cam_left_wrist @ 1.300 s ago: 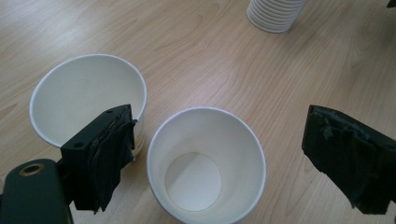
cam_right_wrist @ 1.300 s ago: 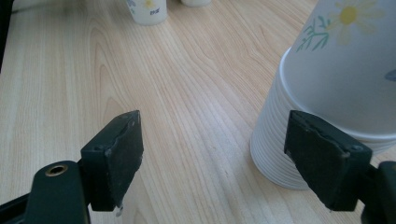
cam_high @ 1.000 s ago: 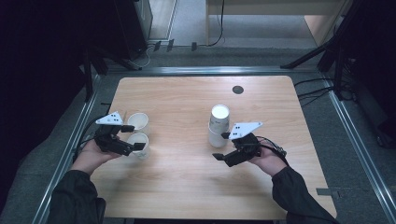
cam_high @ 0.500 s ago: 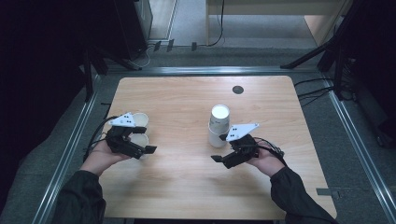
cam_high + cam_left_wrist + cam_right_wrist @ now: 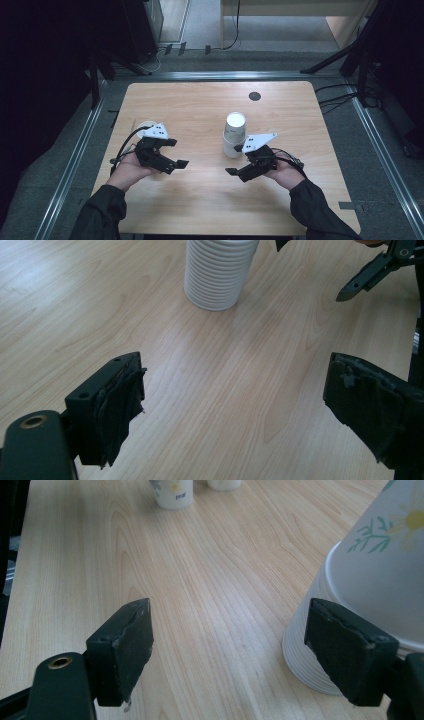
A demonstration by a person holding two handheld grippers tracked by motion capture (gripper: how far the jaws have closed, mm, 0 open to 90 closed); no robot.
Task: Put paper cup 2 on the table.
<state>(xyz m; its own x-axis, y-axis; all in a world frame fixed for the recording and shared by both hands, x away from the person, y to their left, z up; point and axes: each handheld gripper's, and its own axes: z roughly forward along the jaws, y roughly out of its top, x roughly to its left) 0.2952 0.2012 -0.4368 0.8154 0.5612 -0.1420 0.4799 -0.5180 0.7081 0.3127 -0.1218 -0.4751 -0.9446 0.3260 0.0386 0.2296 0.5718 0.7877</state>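
so the stack of paper cups (image 5: 233,135) sat upside down mid-bench, just beside the empty, released right tool (image 5: 239,173), probably so the equally empty left tool (image 5: 175,153) could reach it

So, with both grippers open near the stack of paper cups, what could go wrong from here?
1. The stack of paper cups is tall and narrow; the right gripper sits close beside it, so a sideways bump could probably topple it.
2. The ridged rims are packed tightly, so pulling one cup may lift several.
3. The left gripper hides a single cup behind it in the high view; drawing back carelessly might knock it over.
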